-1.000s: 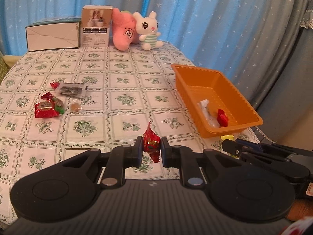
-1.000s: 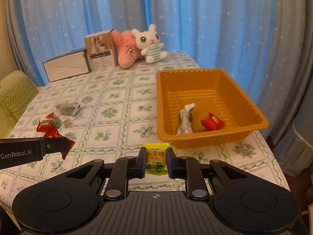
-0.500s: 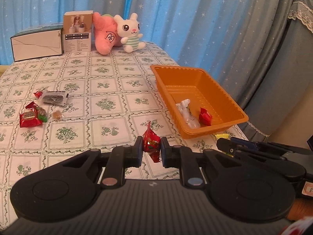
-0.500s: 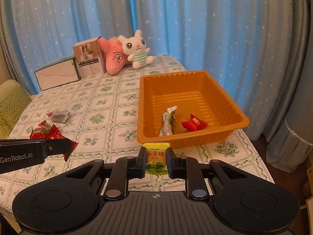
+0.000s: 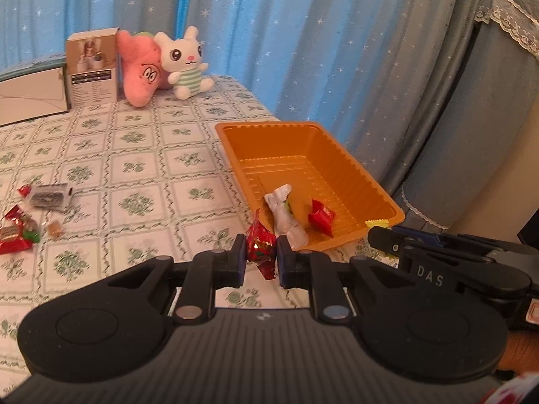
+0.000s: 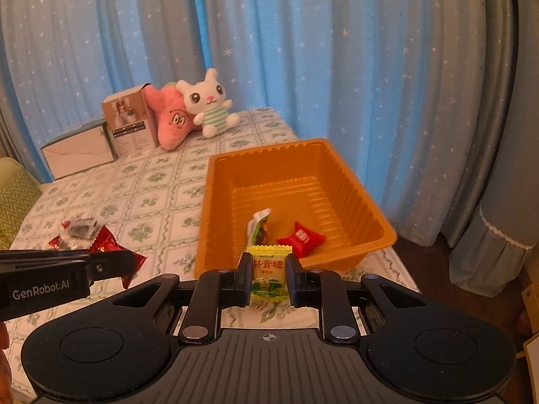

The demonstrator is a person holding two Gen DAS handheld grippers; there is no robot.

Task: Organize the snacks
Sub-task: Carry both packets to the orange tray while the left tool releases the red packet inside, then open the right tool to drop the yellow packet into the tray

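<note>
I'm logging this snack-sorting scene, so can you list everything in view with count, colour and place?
tray: 1, orange, table's right side
red candy: 1, in tray
white packet: 1, in tray
loose snacks: several, mostly red, table's left side
boxes: 2, brown and white, far end
plush toys: 2, pink and white, far end
tablecloth: 1, green-patterned
curtains: blue, behind
left gripper: shut on foil candy, red
right gripper: shut on yellow candy

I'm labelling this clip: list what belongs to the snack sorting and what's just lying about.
Job: orange tray, red candy in left claw, yellow candy in right claw, loose snacks.
Lying about: bunny plush, pink plush, boxes.
</note>
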